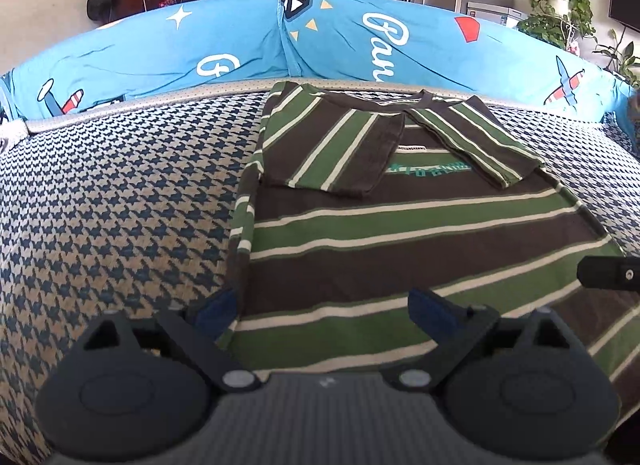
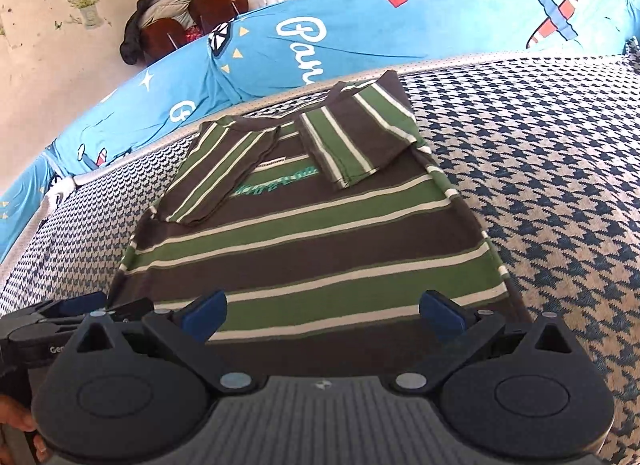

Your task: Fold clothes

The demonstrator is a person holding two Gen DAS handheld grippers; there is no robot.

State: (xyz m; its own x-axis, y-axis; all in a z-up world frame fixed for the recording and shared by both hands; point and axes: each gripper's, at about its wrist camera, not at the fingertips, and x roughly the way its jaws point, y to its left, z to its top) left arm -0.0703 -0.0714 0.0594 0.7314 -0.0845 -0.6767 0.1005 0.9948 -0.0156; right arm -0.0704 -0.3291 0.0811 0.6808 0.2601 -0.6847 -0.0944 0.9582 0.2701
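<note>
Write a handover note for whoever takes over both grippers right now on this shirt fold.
Left gripper: open, empty, at the hem's left corner.
Right gripper: open, empty, at the hem's right side.
Striped T-shirt: flat on the houndstooth cover, collar toward the blue cushions.
Done: left sleeve and right sleeve folded inward onto the chest.
Left: probably pinch the hem and fold the body up toward the collar.

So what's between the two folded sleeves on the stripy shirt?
In both views, a white label strip and teal lettering on the shirt show between the sleeves.
</note>
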